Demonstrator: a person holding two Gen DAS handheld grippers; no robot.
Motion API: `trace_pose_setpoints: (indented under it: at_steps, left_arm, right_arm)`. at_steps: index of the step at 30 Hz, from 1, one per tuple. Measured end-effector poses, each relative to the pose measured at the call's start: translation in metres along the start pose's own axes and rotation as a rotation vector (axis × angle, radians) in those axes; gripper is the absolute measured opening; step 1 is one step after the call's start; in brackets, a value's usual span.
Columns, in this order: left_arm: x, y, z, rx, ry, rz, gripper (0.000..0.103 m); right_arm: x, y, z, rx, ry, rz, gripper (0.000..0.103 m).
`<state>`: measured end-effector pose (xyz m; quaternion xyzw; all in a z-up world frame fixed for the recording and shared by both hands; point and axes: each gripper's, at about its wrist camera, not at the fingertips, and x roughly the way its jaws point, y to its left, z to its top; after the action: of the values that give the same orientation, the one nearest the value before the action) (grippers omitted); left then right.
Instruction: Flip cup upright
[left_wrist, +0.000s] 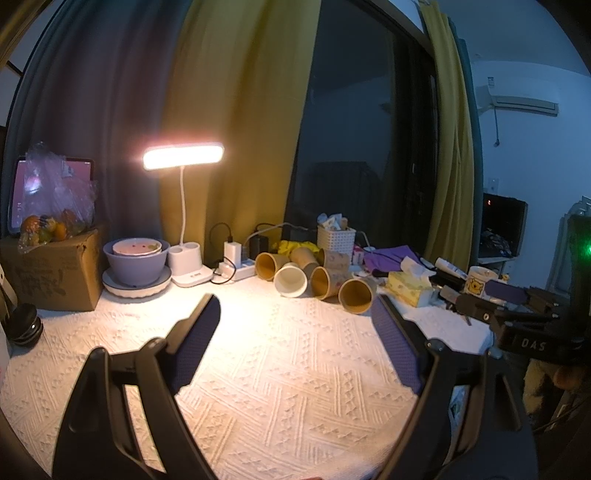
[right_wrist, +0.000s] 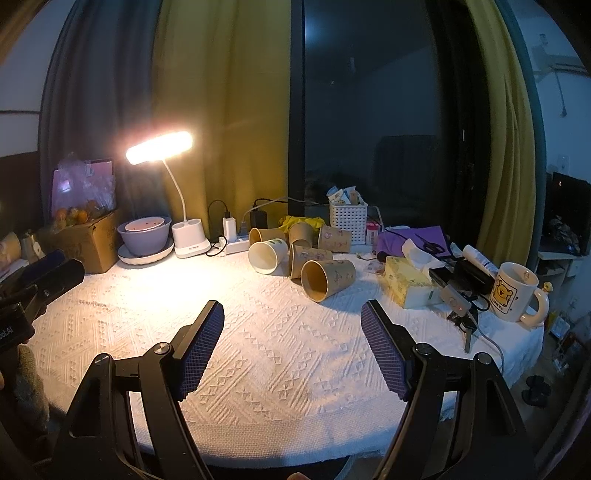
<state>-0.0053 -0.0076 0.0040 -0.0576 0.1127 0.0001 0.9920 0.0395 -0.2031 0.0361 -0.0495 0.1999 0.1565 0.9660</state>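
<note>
Several paper cups (left_wrist: 317, 275) lie on their sides in a cluster at the far middle of the white tablecloth (left_wrist: 288, 369) in the left wrist view, mouths turned toward the camera. The left gripper (left_wrist: 295, 325) hovers over bare cloth on the near side of them, jaws wide and holding nothing. A lit desk lamp (left_wrist: 183, 157) stands far left, beside stacked bowls (left_wrist: 136, 260).

From the right wrist view the cups (right_wrist: 301, 251) again lie tipped over, the nearest brown cup (right_wrist: 327, 278) just beyond the right gripper (right_wrist: 291, 317), whose jaws are spread wide and empty. A tissue box (right_wrist: 406, 284) and a bear mug (right_wrist: 517, 291) sit to the right.
</note>
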Motion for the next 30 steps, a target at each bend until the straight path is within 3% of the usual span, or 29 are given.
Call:
trace_pose_setpoints:
  at_steps: [30]
  left_arm:
    - [0.0013,-0.0006,0.0011,-0.007,-0.005,-0.014,0.085]
  right_arm:
    - [0.0031,-0.0017,0.0021,0.011,-0.008,-0.002,0.079]
